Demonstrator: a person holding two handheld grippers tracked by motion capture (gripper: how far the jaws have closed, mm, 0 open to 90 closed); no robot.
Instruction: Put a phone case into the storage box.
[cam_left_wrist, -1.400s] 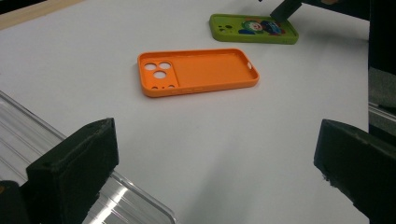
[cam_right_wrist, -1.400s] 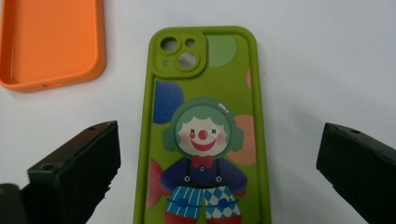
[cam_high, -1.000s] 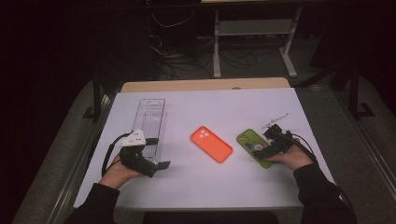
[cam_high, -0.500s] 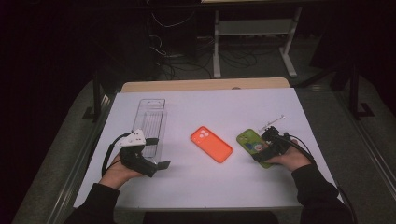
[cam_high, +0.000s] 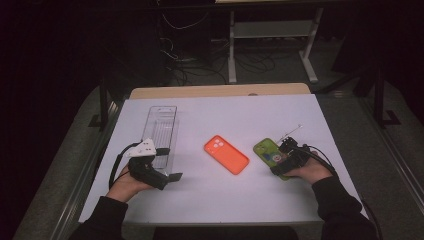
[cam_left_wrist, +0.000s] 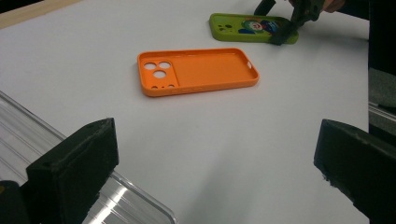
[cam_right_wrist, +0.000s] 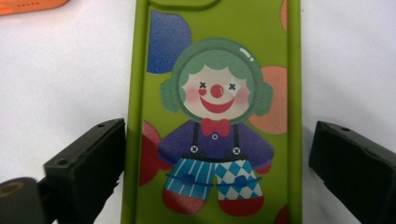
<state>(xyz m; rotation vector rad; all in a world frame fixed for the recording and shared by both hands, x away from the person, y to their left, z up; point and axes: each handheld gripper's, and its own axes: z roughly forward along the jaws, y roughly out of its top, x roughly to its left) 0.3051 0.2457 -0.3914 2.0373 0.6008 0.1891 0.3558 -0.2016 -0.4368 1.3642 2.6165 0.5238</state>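
Straddling the green clown phone case (cam_right_wrist: 215, 116), the right hand-held gripper (cam_high: 289, 159) has its jaws wide open, one on each long edge, gripping nothing yet. The case lies at the right of the high view on the white desk (cam_high: 210, 205), its long axis running between those jaws. At lower left, the left hand-held gripper (cam_high: 150, 167) gapes empty beside a clear tray (cam_high: 161, 127), farther off; an orange case (cam_high: 226, 154) lies mid-frame.

Green clown-print phone case (cam_right_wrist: 215, 107) flat on white table, right side; orange phone case (cam_high: 226, 154) flat, centre, inside up.
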